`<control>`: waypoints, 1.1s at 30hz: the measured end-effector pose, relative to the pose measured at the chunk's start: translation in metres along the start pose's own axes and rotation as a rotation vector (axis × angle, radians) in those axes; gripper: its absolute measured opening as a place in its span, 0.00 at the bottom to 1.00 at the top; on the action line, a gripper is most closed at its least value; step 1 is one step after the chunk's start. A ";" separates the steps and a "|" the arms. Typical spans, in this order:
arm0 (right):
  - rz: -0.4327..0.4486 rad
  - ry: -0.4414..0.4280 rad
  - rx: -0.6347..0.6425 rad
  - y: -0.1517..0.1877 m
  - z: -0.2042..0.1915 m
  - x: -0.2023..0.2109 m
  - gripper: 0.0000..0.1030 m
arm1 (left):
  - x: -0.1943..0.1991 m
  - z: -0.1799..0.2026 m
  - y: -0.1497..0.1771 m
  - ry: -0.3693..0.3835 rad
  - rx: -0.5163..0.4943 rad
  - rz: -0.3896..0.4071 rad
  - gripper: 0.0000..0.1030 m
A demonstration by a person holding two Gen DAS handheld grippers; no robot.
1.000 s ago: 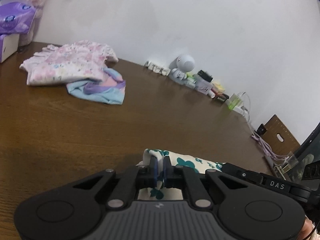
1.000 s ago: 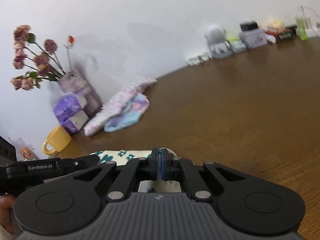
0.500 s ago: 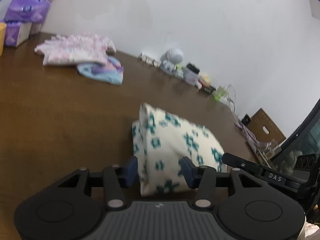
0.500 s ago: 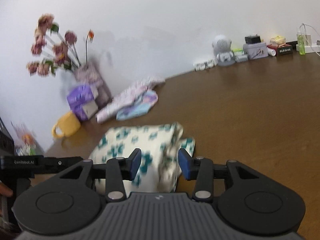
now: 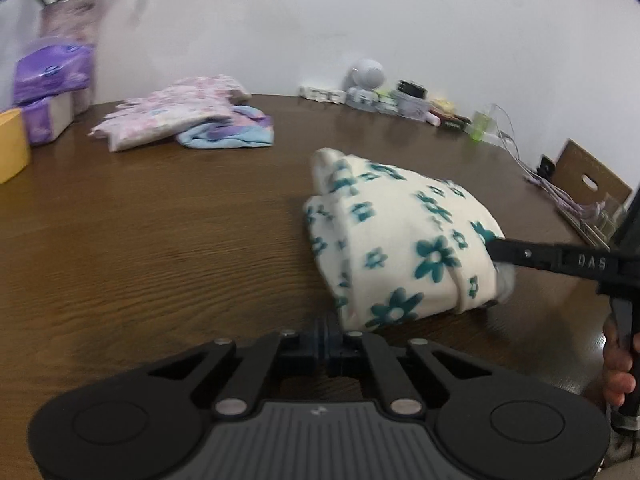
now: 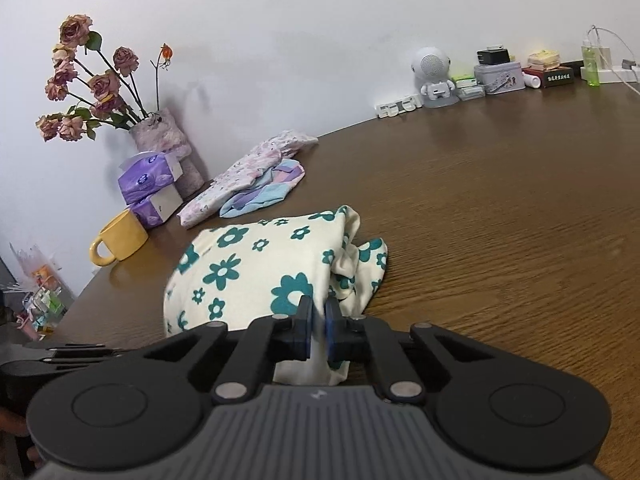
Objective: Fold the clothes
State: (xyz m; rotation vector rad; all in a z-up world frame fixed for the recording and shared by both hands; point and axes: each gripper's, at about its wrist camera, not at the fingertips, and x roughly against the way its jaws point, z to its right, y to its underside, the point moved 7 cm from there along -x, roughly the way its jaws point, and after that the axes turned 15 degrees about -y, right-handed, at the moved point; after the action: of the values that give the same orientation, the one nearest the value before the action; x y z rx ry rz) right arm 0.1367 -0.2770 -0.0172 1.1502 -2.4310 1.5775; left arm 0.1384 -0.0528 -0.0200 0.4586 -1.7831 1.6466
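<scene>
A folded cream garment with teal flowers [image 5: 400,240] [image 6: 256,272] lies in a rounded bundle on the brown wooden table [image 5: 160,240]. My left gripper [image 5: 328,340] is shut just off the bundle's near left corner, with nothing visible between its fingers. My right gripper [image 6: 319,328] is closed on a fold at the bundle's near edge, and cloth fills the narrow gap between the blue pads. In the left wrist view, the right gripper's black body [image 5: 560,260] reaches in from the right, and a hand [image 5: 618,368] holds its grip.
A pile of pink and blue clothes [image 5: 180,116] [image 6: 256,168] lies near the wall. Purple tissue packs [image 6: 148,184], a yellow mug [image 6: 120,240] and a vase of dried roses [image 6: 160,136] stand at the left. A robot-shaped speaker [image 6: 434,72], boxes and cables line the back.
Both grippers let go of the garment and pulled back. The left then shut empty beside the bundle, and the right closed again on its near fold.
</scene>
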 end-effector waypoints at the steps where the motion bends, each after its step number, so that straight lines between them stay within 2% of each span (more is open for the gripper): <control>1: 0.003 -0.005 0.003 -0.001 -0.001 0.002 0.06 | 0.003 0.003 0.000 -0.001 -0.011 0.010 0.01; 3: 0.012 -0.014 0.008 -0.002 -0.004 0.007 0.10 | 0.008 0.010 0.000 -0.002 -0.032 0.029 0.03; 6: 0.067 0.012 0.046 -0.009 -0.013 0.021 0.11 | 0.016 0.020 0.001 -0.004 -0.065 0.058 0.13; 8: 0.101 0.030 0.092 -0.013 -0.021 0.029 0.12 | 0.021 0.026 0.001 -0.006 -0.086 0.078 0.33; 9: 0.109 0.023 0.109 -0.015 -0.026 0.031 0.13 | 0.024 0.029 0.001 -0.006 -0.097 0.088 0.37; 10: 0.111 0.011 0.128 -0.015 -0.031 0.032 0.16 | 0.026 0.033 0.001 -0.007 -0.108 0.097 0.38; 12: 0.100 0.004 0.168 -0.013 -0.039 0.033 0.30 | 0.032 0.039 0.001 -0.008 -0.129 0.117 0.38; 16: 0.054 0.066 0.182 -0.004 -0.034 0.025 0.31 | 0.031 0.051 0.005 -0.031 -0.188 0.131 0.39; 19: 0.019 0.067 0.119 0.003 -0.023 0.017 0.31 | 0.020 0.059 0.008 -0.058 -0.247 0.125 0.38; 20: 0.011 0.059 0.105 0.006 -0.022 0.015 0.31 | 0.016 0.062 0.009 -0.067 -0.267 0.123 0.34; 21: 0.007 0.051 0.101 0.008 -0.022 0.015 0.31 | 0.012 0.065 0.010 -0.076 -0.287 0.121 0.27; 22: 0.003 0.043 0.096 0.011 -0.023 0.014 0.31 | 0.011 0.067 0.011 -0.078 -0.302 0.124 0.06; 23: -0.002 0.035 0.093 0.013 -0.023 0.014 0.30 | 0.009 0.070 0.012 -0.081 -0.317 0.128 0.03; 24: -0.006 0.028 0.094 0.015 -0.024 0.014 0.14 | 0.010 0.070 0.012 -0.082 -0.326 0.139 0.03; 25: -0.004 0.019 0.091 0.016 -0.024 0.015 0.05 | 0.011 0.071 0.011 -0.084 -0.334 0.150 0.02; 31: 0.027 0.023 0.090 0.005 -0.018 0.025 0.02 | 0.025 0.067 0.006 -0.091 -0.374 0.202 0.00; 33: 0.036 0.037 0.103 0.002 -0.018 0.026 0.02 | 0.021 0.060 0.006 -0.138 -0.376 0.198 0.00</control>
State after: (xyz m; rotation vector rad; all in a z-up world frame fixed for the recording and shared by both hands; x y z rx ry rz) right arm 0.1105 -0.2772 0.0004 1.0869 -2.3864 1.7371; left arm 0.1052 -0.1070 -0.0099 0.2334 -2.2424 1.3842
